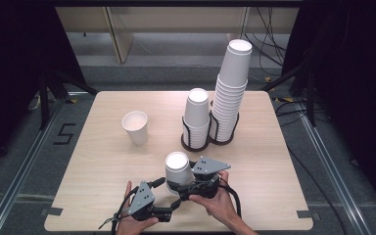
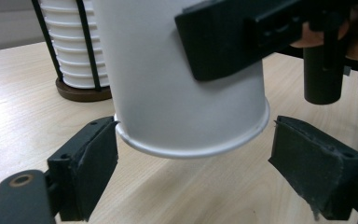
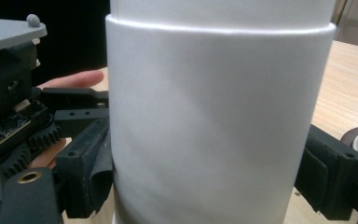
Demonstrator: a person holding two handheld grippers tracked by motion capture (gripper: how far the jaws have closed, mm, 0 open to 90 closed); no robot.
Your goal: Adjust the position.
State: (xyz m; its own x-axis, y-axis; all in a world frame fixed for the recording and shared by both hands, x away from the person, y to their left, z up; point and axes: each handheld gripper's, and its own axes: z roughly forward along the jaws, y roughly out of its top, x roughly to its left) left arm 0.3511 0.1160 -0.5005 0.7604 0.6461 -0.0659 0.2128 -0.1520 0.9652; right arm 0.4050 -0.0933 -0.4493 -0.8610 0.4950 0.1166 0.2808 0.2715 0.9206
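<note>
Your right gripper (image 1: 183, 188) clamps an upturned white paper cup (image 1: 178, 169) just in front of the cup rack (image 1: 196, 142), your left gripper (image 1: 170, 205) spread wide about its rim.

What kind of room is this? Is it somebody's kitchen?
Probably not a kitchen, more likely a lab or test room. A bare wooden table stands between black curtains, loose cables lie on the floor, and a number 5 is taped beside the table.
</note>
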